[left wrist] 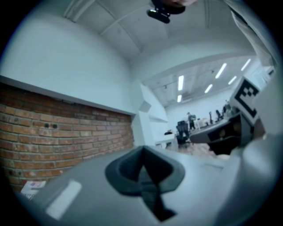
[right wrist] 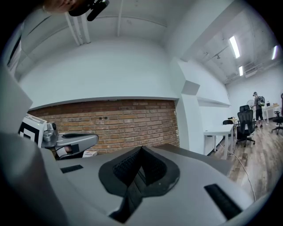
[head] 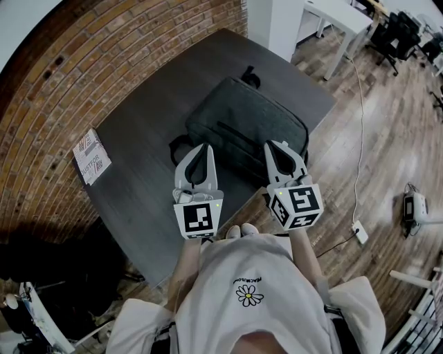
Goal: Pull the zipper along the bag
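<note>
Both left gripper (head: 201, 148) and right gripper (head: 275, 145) are held closed, empty, at the near edge of the bag (head: 246, 123) on the table (head: 138, 145). The bag should be braced by one, the pull pinched by the other.

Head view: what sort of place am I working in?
Probably an office or lab: white desks and black office chairs on wood flooring, a brick wall beside the dark table.
</note>
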`<move>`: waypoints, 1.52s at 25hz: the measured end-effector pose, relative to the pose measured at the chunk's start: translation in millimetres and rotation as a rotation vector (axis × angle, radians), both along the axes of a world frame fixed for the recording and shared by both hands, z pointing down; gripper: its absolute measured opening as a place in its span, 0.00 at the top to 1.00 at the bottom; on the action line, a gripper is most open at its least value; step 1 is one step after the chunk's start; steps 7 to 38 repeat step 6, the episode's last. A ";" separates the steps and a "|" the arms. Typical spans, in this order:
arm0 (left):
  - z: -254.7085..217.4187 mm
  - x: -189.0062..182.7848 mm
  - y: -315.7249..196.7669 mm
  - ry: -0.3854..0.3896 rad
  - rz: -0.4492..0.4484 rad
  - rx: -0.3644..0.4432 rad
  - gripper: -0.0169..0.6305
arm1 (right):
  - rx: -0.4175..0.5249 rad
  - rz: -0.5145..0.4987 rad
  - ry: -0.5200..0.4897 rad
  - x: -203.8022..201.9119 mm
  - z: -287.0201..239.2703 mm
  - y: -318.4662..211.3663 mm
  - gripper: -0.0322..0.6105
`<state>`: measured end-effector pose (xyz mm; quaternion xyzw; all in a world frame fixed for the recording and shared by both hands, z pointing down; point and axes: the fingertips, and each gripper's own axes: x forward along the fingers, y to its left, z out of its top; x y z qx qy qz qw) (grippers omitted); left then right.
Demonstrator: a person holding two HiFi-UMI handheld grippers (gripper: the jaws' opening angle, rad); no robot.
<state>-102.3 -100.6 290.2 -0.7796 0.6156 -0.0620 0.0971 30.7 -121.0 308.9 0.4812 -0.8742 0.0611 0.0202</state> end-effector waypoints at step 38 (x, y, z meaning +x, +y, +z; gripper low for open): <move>-2.2 -9.0 1.0 0.009 -0.022 0.005 0.97 | 0.001 0.004 0.011 1.7 1.3 1.8 0.95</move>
